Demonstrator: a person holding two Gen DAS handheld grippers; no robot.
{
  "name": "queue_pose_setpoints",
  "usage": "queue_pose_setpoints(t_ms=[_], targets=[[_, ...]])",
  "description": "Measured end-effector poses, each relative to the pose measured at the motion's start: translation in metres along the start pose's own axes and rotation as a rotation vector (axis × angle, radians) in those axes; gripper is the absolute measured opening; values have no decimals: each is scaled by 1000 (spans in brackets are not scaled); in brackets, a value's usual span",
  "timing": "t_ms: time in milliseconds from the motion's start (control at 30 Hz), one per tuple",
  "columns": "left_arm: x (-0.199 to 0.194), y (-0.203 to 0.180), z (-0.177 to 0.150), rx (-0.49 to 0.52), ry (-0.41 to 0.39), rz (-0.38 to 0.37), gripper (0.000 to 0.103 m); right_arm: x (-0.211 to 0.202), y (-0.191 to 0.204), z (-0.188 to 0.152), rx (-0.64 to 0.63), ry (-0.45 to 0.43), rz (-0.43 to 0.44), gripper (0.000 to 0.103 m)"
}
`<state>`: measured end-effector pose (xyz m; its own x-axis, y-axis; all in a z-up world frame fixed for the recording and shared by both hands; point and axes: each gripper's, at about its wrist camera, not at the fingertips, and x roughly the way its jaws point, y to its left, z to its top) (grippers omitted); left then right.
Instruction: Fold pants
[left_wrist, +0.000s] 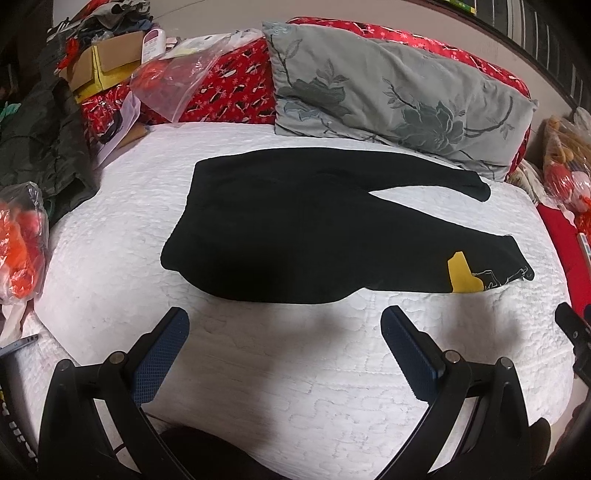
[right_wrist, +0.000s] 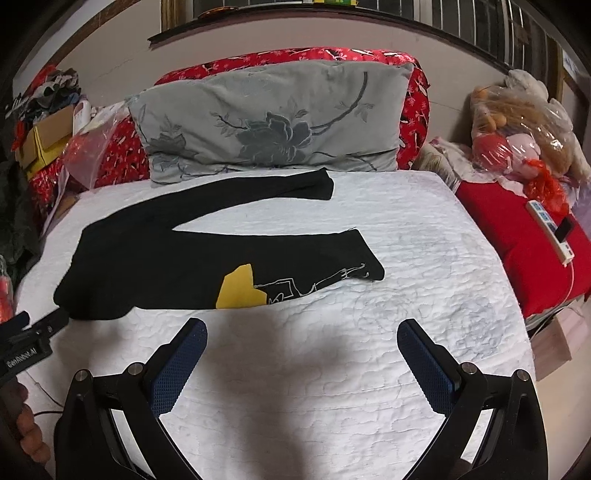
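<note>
Black pants (left_wrist: 295, 229) spread flat on a white quilted bed (left_wrist: 110, 236), both grippers hovering short of them.

The pants' dark cloth hides any seams or waistband detail, and their far leg ends at the grey pillow (right_wrist: 273, 122). The left gripper (left_wrist: 284, 347) and right gripper (right_wrist: 301, 354) are both spread wide and empty, with bare quilt between their fingers and the pants' near edge.

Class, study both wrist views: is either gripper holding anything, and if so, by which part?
Nothing is held. The left gripper and right gripper are both open above the white quilt, short of the black pants.
</note>
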<state>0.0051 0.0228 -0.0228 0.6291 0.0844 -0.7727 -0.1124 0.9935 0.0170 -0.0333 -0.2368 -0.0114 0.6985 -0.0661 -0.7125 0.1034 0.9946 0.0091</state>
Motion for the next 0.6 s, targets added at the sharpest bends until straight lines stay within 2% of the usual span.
queue_pose_setpoints(t_ms=[133, 600], targets=[[0, 1, -1, -2, 2, -2, 103, 0, 6, -2, -41, -5, -19, 103], [-2, -1, 1, -11, -5, 0, 103, 1, 5, -2, -29, 0, 15, 103]])
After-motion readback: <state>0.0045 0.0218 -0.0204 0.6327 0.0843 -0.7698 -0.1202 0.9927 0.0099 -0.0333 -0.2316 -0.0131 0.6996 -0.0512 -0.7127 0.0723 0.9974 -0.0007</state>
